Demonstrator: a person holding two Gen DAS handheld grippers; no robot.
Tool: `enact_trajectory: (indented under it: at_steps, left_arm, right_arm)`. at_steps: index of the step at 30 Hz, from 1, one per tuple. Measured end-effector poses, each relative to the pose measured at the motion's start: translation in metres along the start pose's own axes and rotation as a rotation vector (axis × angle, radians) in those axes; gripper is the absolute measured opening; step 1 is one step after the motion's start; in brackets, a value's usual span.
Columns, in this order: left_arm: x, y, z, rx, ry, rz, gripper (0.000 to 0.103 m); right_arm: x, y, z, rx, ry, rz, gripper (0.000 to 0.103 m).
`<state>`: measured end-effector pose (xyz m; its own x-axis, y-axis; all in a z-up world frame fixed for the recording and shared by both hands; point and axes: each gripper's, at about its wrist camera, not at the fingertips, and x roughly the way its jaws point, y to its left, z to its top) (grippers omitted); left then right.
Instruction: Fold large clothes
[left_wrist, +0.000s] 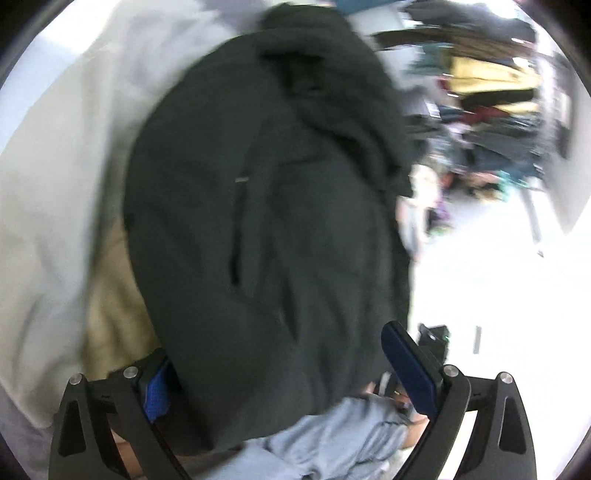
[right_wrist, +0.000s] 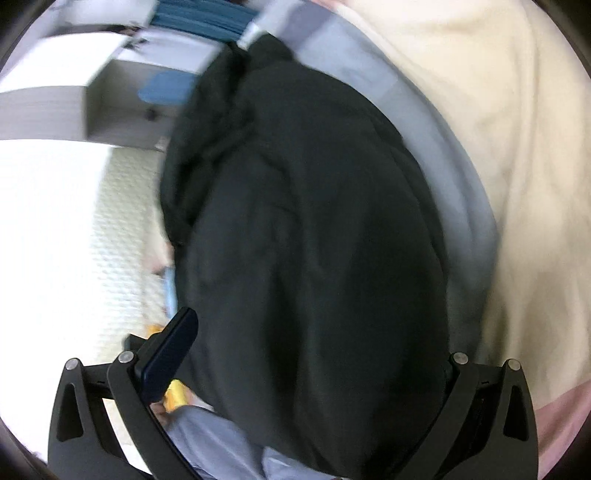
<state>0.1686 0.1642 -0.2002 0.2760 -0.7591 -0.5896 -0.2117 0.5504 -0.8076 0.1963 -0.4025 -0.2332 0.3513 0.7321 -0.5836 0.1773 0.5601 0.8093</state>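
Left gripper: fingers spread wide, dark garment bulging between them, blue pad at 8 o'clock pressed against the cloth, the other finger at 4 o'clock apart from it. Cream bedding from 9 to 11 o'clock; blurred clutter at 2 o'clock. Right gripper: likewise spread, same dark garment filling the gap from centre to 12 o'clock, far finger hidden behind cloth. Cream blanket at 2 o'clock.

A dark garment drapes between the wide-spread fingers of the right claw, over cream bedding.
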Motion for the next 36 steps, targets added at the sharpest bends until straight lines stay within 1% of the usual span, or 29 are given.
enact_trajectory:
  at_steps: [1, 2, 4, 5, 7, 8, 9, 10, 11, 12, 13, 14, 15, 16, 17, 18, 19, 20, 21, 24, 26, 29, 32, 36]
  left_arm:
    - [-0.001, -0.003, 0.0, 0.008, 0.0, -0.01, 0.099]
    - [0.002, -0.002, 0.004, 0.003, 0.001, -0.002, 0.099]
    - [0.007, 0.006, 0.007, -0.047, 0.01, 0.052, 0.099]
    - [0.008, 0.013, 0.008, -0.079, 0.015, 0.08, 0.098]
    - [0.019, 0.021, 0.008, -0.134, 0.023, 0.136, 0.091]
    - [0.022, 0.027, 0.007, -0.156, 0.033, 0.159, 0.086]
    - [0.028, 0.029, 0.009, -0.166, 0.041, 0.173, 0.083]
    - [0.029, 0.031, 0.009, -0.167, 0.049, 0.186, 0.083]
    - [0.031, 0.028, 0.01, -0.158, 0.053, 0.194, 0.082]
    - [0.033, 0.025, 0.011, -0.146, 0.052, 0.193, 0.079]
    - [0.034, 0.022, 0.01, -0.133, 0.048, 0.183, 0.076]
    - [0.034, 0.017, 0.008, -0.116, 0.047, 0.164, 0.069]
    - [0.034, 0.016, 0.008, -0.095, 0.038, 0.143, 0.062]
    - [0.034, 0.013, 0.01, -0.076, 0.021, 0.124, 0.059]
    - [0.033, 0.007, 0.01, -0.053, 0.005, 0.105, 0.053]
    - [0.035, 0.001, 0.011, -0.029, -0.004, 0.096, 0.039]
    - [0.034, -0.005, 0.01, -0.009, -0.016, 0.093, 0.03]
    - [0.032, -0.011, 0.009, 0.004, -0.027, 0.083, 0.021]
    - [0.03, -0.016, 0.007, 0.011, -0.04, 0.075, 0.015]
    - [0.012, -0.024, 0.0, 0.009, -0.093, 0.061, 0.01]
    - [0.001, -0.028, -0.005, -0.006, -0.133, 0.07, 0.008]
    - [-0.019, -0.036, -0.014, 0.017, -0.18, 0.075, 0.007]
    - [-0.048, -0.038, -0.025, 0.01, -0.215, 0.055, 0.007]
    - [-0.082, -0.047, -0.042, 0.012, -0.266, 0.018, 0.007]
  right_arm:
    - [-0.005, 0.004, 0.0, -0.014, -0.018, 0.034, 0.103]
    - [-0.009, 0.007, 0.0, -0.024, -0.034, 0.056, 0.103]
    - [-0.014, 0.013, -0.002, -0.047, -0.055, 0.082, 0.103]
    - [-0.013, 0.014, -0.003, -0.05, -0.058, 0.078, 0.103]
    - [-0.008, 0.012, -0.002, -0.04, -0.045, 0.037, 0.103]
    - [-0.004, 0.008, -0.002, -0.029, -0.028, -0.002, 0.102]
    - [0.003, 0.005, -0.001, -0.019, -0.002, -0.046, 0.1]
    - [0.008, 0.002, -0.001, -0.014, 0.021, -0.079, 0.093]
    - [0.013, 0.001, -0.001, -0.016, 0.036, -0.114, 0.084]
    - [0.017, 0.003, -0.001, -0.033, 0.046, -0.161, 0.078]
    - [0.018, 0.006, -0.003, -0.053, 0.048, -0.187, 0.067]
    - [0.019, 0.009, -0.003, -0.075, 0.042, -0.2, 0.057]
    - [0.018, 0.014, -0.004, -0.101, 0.025, -0.199, 0.051]
    - [0.016, 0.022, -0.004, -0.136, 0.01, -0.21, 0.041]
    - [0.015, 0.029, -0.006, -0.169, -0.006, -0.224, 0.031]
    - [0.014, 0.034, -0.008, -0.196, -0.02, -0.232, 0.026]
    - [0.012, 0.042, -0.01, -0.227, -0.036, -0.237, 0.018]
    - [0.009, 0.047, -0.01, -0.245, -0.052, -0.231, 0.013]
    - [0.002, 0.05, -0.012, -0.254, -0.069, -0.217, 0.012]
    - [-0.023, 0.055, -0.01, -0.23, -0.145, -0.169, 0.008]
    - [-0.038, 0.056, -0.011, -0.224, -0.181, -0.145, 0.007]
    - [-0.053, 0.074, -0.017, -0.274, -0.195, -0.146, 0.006]
    - [-0.068, 0.088, -0.025, -0.308, -0.209, -0.124, 0.006]
    - [-0.095, 0.1, -0.03, -0.324, -0.232, -0.06, 0.006]
